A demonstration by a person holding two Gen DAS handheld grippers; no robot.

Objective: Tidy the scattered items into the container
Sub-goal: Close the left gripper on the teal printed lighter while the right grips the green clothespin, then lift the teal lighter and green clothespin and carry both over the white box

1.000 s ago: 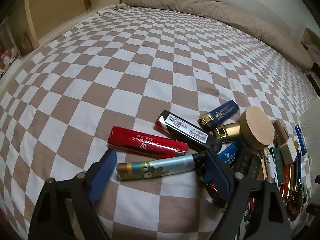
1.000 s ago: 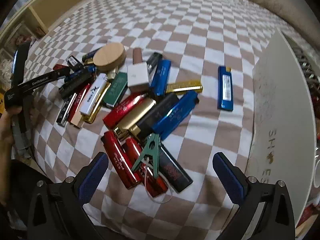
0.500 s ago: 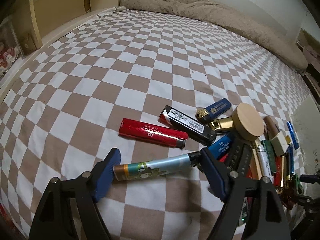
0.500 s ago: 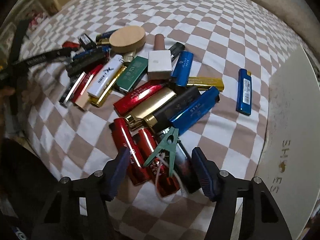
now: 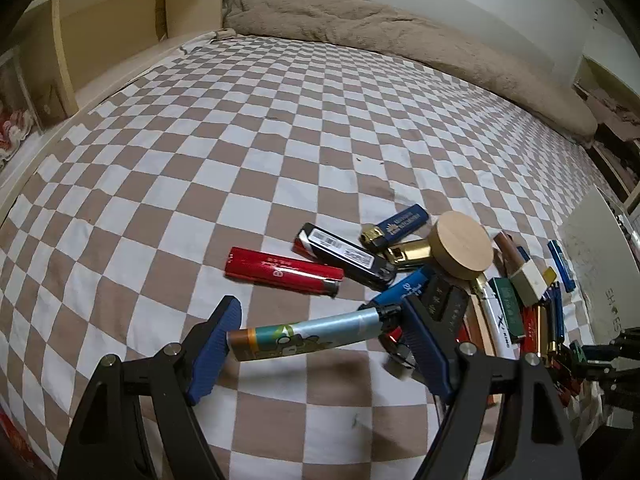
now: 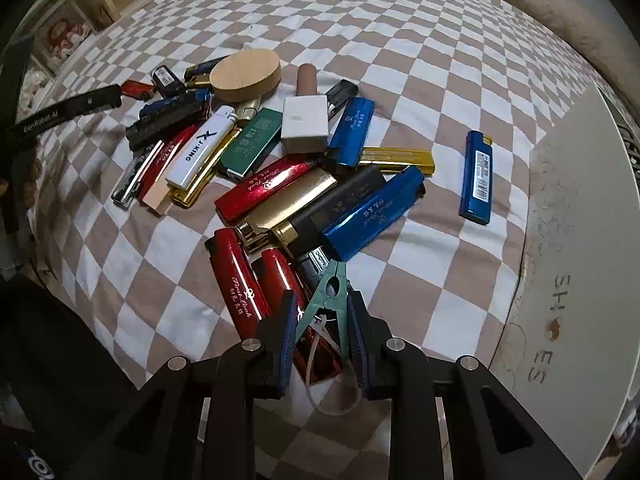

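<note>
While the left gripper (image 5: 316,338) grips a pale blue lighter (image 5: 308,334) lengthwise between its 2 blue pads, the lighter hangs clear of the checked bedsheet (image 5: 280,128), tilted with its black cap end higher and its shadow on the cloth beneath. Right gripper (image 6: 324,328): jaws clenched on a green clip (image 6: 328,296), pads pressing the clip's 2 handles; clip nose points away from the camera, and a white cord loop (image 6: 332,384) trails from it between the fingers. Clip lies on top of the near end of the pile, over 2 red lighters (image 6: 240,284). Pile of lighters (image 6: 280,168) sits on the sheet in mixed colours: red, blue, gold, black, green, white. A round wooden disc (image 6: 246,76) rests on the far part of the pile, with a white block (image 6: 306,128) just beside it. 1 blue lighter (image 6: 478,176) lies apart, between the pile and a white box lid (image 6: 576,264) marked "SHOES" at the right edge. A beige blanket (image 5: 400,36) is bunched along the far side of the bed.
</note>
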